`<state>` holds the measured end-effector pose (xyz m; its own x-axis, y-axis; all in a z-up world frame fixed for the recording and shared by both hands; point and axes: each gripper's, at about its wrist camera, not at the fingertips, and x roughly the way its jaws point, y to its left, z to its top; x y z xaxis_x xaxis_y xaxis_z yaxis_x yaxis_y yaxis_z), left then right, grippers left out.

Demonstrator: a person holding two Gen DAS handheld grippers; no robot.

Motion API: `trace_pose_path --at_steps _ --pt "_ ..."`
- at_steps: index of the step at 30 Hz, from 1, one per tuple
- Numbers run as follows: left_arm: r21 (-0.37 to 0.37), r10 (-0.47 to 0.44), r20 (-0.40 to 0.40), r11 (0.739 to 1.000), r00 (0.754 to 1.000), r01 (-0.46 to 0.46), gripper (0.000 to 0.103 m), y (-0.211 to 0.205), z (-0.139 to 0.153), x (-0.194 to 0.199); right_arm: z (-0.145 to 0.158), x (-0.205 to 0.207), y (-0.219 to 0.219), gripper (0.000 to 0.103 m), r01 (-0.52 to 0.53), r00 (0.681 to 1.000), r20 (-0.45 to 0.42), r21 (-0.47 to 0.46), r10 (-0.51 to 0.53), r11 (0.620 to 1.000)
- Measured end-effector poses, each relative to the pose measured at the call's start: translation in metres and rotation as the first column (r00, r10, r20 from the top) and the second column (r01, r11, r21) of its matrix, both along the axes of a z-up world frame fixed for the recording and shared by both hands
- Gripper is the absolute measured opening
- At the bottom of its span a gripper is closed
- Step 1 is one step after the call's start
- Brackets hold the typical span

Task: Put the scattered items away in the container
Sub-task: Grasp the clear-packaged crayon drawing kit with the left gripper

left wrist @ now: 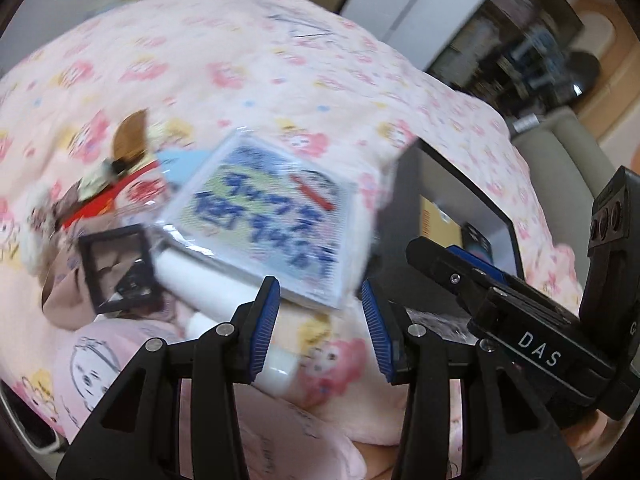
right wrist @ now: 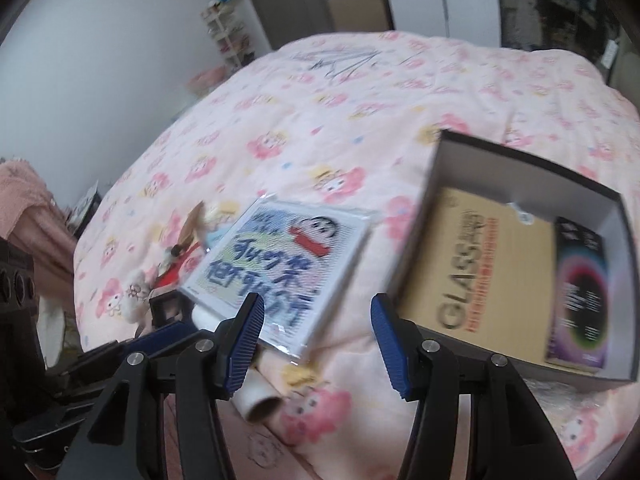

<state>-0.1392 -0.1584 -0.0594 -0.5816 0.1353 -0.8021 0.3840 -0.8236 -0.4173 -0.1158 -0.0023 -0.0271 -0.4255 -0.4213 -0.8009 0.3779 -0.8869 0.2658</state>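
Note:
A square packet [left wrist: 264, 224] [right wrist: 280, 272] in clear wrap, with a cartoon figure and blue lettering, lies on the pink quilt. It rests partly on a white tube [left wrist: 208, 284] [right wrist: 256, 396]. Left of it lie a black square frame [left wrist: 118, 268] [right wrist: 168, 308] and a blurred heap of small toys [left wrist: 96, 196] [right wrist: 176, 268]. To the right stands the black box [left wrist: 440, 184] [right wrist: 500, 176], holding a tan "GLASS" carton [right wrist: 480, 272] and a dark carton [right wrist: 580, 292]. My left gripper [left wrist: 320, 328] hovers open at the packet's near edge. My right gripper [right wrist: 318, 344] is open between packet and box, holding nothing.
The bed's pink flowered quilt [right wrist: 320, 120] stretches far behind the items. A pink cushion with a drawn face [left wrist: 92, 364] lies at the near left. A shoe rack [right wrist: 228, 32] stands by the wall, and shelves [left wrist: 520, 40] stand beyond the bed's right side.

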Motion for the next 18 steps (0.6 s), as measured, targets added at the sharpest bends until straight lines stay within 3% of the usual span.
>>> trace_pose_path --at_steps 2,5,8,12,18 --pt "0.029 0.05 0.02 0.998 0.999 -0.051 0.044 -0.017 -0.013 0.001 -0.009 -0.007 -0.018 0.053 -0.025 0.999 0.027 0.008 0.024 1.0" --pt "0.005 0.108 0.049 0.994 0.993 -0.108 0.044 -0.043 -0.029 -0.005 -0.023 -0.014 -0.034 0.061 -0.034 0.997 0.067 0.022 0.032 0.999" --pt "0.012 0.172 0.06 0.985 0.983 -0.173 0.044 -0.074 -0.041 -0.008 -0.041 -0.014 -0.043 0.062 -0.043 0.991 0.126 0.021 0.04 0.999" --pt "0.02 0.21 0.069 0.977 0.975 -0.212 0.044 -0.102 -0.056 -0.025 -0.059 -0.014 -0.05 0.062 -0.035 0.986 0.167 0.048 0.027 0.998" --pt "0.027 0.229 0.099 0.972 0.968 -0.233 0.045 -0.12 -0.072 -0.044 -0.089 -0.02 -0.04 0.064 0.058 0.964 0.259 0.034 -0.065 0.998"
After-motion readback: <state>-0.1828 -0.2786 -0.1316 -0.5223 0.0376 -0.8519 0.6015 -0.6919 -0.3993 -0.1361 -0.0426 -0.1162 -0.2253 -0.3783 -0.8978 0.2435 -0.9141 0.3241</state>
